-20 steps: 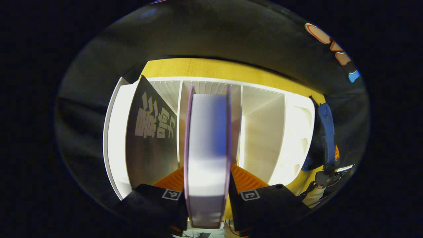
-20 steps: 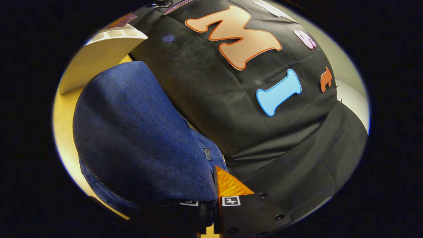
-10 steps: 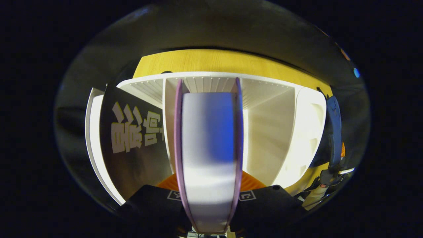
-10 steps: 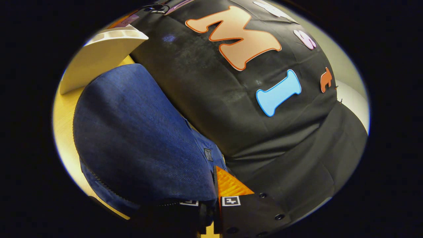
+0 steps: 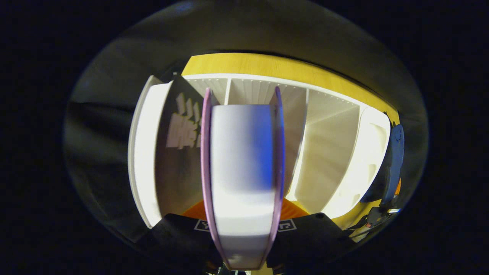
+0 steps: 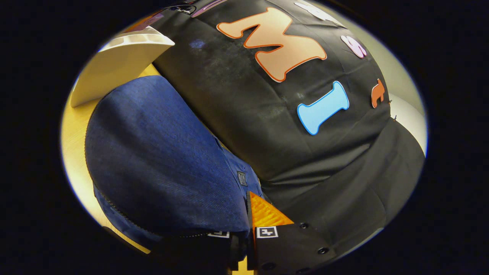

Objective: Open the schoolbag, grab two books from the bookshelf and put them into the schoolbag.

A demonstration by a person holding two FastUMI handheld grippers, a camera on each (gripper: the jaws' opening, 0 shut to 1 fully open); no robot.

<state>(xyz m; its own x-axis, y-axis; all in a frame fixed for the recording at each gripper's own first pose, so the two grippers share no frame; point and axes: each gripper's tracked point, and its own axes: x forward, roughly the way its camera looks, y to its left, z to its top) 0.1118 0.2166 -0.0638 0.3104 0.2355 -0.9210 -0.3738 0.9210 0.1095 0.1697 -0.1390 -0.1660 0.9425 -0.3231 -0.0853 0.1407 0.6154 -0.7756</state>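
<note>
My left gripper [image 5: 242,219] is shut on a thick book [image 5: 240,160] with purple covers, held upright with its white page edge facing the camera, in front of the white bookshelf [image 5: 332,152]. A dark-covered book [image 5: 175,168] leans in the shelf's left compartment. In the right gripper view, the blue denim schoolbag [image 6: 160,160] bulges up on the table. My right gripper [image 6: 244,229] is shut on the bag's fabric at its top edge, and cloth covers one finger. The schoolbag [image 5: 393,160] and the other gripper [image 5: 376,217] also appear far right in the left gripper view.
The bookshelf [image 6: 118,65] lies beside the bag on the yellow wooden table [image 6: 74,152]. Its other compartments look bare. The black cloth wall [image 6: 286,133] stands close behind the bag.
The purple book in my left gripper has come out towards the camera, and the view has swung sideways across the shelf. The right gripper and the bag have barely moved.
</note>
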